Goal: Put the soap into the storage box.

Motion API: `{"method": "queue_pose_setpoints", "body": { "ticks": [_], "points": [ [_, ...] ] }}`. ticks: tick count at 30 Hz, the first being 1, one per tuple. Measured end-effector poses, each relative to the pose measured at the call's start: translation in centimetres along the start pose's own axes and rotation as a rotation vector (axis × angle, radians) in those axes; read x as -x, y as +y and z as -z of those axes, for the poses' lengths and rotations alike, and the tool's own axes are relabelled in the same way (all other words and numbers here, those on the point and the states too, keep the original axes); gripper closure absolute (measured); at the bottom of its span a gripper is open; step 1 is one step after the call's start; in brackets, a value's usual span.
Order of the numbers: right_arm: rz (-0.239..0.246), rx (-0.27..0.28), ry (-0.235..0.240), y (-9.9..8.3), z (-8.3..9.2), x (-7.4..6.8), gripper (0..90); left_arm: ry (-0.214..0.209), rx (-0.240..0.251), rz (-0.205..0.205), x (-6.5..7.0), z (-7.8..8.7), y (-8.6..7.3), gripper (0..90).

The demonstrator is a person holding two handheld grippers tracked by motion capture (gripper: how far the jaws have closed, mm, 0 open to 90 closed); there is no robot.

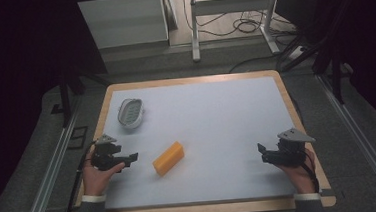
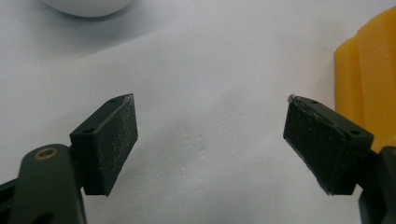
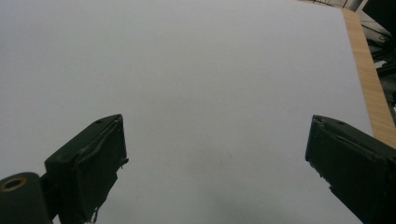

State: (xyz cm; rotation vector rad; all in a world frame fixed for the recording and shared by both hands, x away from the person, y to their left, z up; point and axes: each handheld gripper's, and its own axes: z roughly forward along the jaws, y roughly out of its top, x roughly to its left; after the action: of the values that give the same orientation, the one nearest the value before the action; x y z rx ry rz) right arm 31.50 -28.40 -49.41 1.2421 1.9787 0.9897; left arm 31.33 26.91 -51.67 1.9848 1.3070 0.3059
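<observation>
Orange block (image 1: 168,158) lies flat on the white bench (image 1: 217,119), toward the near left part of it, set at a slant with one end pointing up and to the right. I have the left tongs (image 1: 131,157) just beside that block's lower left end, close but not touching it; in the left gripper view the jaws stand wide apart with bare white surface between them, and the orange block (image 2: 369,79) shows past the right-hand jaw. My left hand (image 1: 98,177) grips the tool from below.

Farther back on the left I see a white oval dish (image 1: 130,112) with a ribbed grey inside, well apart from the block. Its pale rim (image 2: 86,5) peeks in at the top of the left gripper view.

I hold the right tongs (image 1: 262,150) near the bench's right edge, well apart from the block, pointing left. In the right gripper view their jaws stand wide apart over bare white surface, nothing between them, with the wooden edge (image 3: 369,79) of the bench at the right.
</observation>
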Motion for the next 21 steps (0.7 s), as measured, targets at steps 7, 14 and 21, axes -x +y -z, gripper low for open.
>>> {"method": "queue_pose_setpoints", "body": {
  "ticks": [7, 14, 21],
  "points": [
    [-0.019, 0.022, 0.011, -0.22, 0.5, 0.27, 6.9, -0.004, 0.008, 0.003, -0.02, 0.28, 0.0, 17.8],
    [-0.04, 0.024, 0.012, -0.31, 0.68, 0.46, 8.0, 0.006, -0.001, -0.002, 0.07, 0.43, -0.01, 17.8],
    [-0.049, 0.009, 0.019, -0.58, 0.44, 0.65, 8.0, 0.003, 0.001, 0.001, -0.01, 0.71, 0.01, 18.1]
  ]
}}
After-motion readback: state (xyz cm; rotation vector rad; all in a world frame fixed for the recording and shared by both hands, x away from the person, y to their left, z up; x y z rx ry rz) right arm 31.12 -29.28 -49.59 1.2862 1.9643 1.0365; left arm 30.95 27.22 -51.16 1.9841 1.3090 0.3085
